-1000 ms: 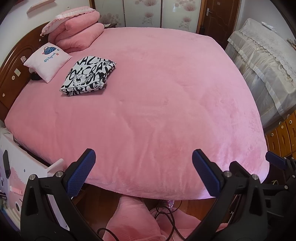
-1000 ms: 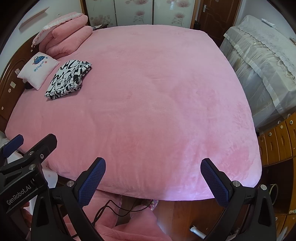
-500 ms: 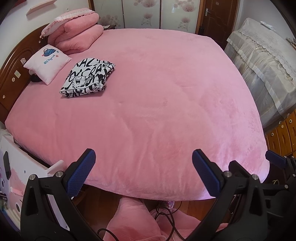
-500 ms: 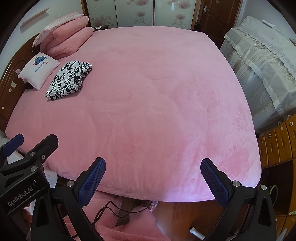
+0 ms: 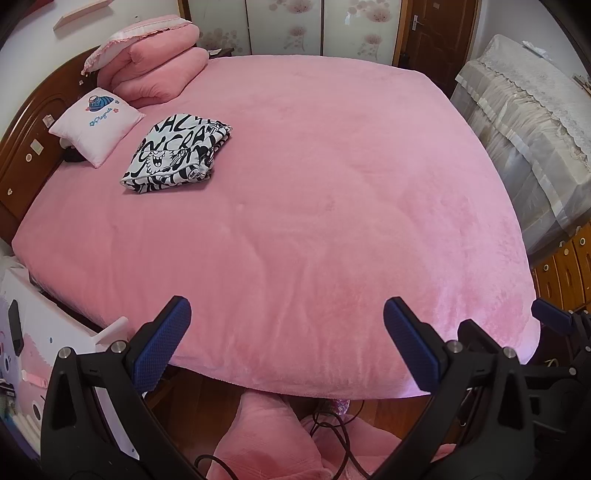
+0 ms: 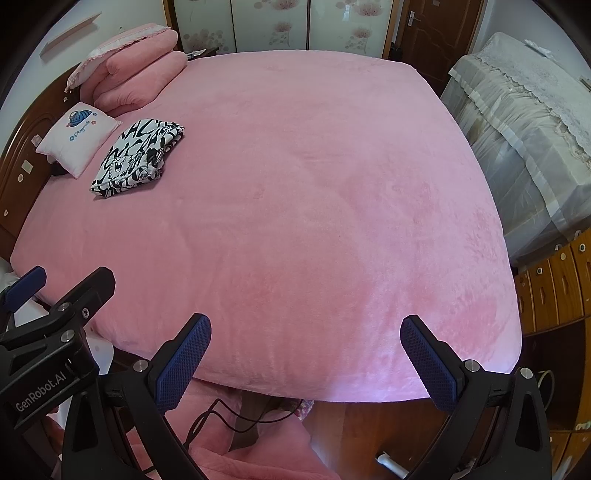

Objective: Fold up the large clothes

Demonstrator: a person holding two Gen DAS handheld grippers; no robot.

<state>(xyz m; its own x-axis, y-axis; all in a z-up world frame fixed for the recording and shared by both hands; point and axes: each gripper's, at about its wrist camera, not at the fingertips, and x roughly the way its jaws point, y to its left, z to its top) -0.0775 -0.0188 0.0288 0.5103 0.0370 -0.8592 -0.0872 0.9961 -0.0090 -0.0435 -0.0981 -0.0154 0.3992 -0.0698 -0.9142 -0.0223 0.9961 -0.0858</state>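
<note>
Two grippers are held side by side over the near edge of the bed [image 5: 314, 206]. From the left wrist, the left gripper [image 5: 286, 343] is seen with its blue-padded fingers [image 5: 162, 343] spread wide and nothing between them, and part of the right gripper's frame is caught at the right margin. From the right wrist, the right gripper [image 6: 304, 362] is likewise shown spread and empty, while the left gripper's black frame, marked GenRobot.AI, is seen at the lower left.

A folded black-and-white printed garment [image 5: 177, 155] is laid on the pink plush cover toward the far left, just beside a small white pillow [image 5: 96, 123], well apart from both grippers. Folded pink bedding [image 5: 155, 74] is stacked against the wooden headboard [image 5: 26, 147]. Lace-covered furniture [image 6: 524, 140] is seen along the right, and a dark wooden door [image 6: 432, 33] behind.
</note>
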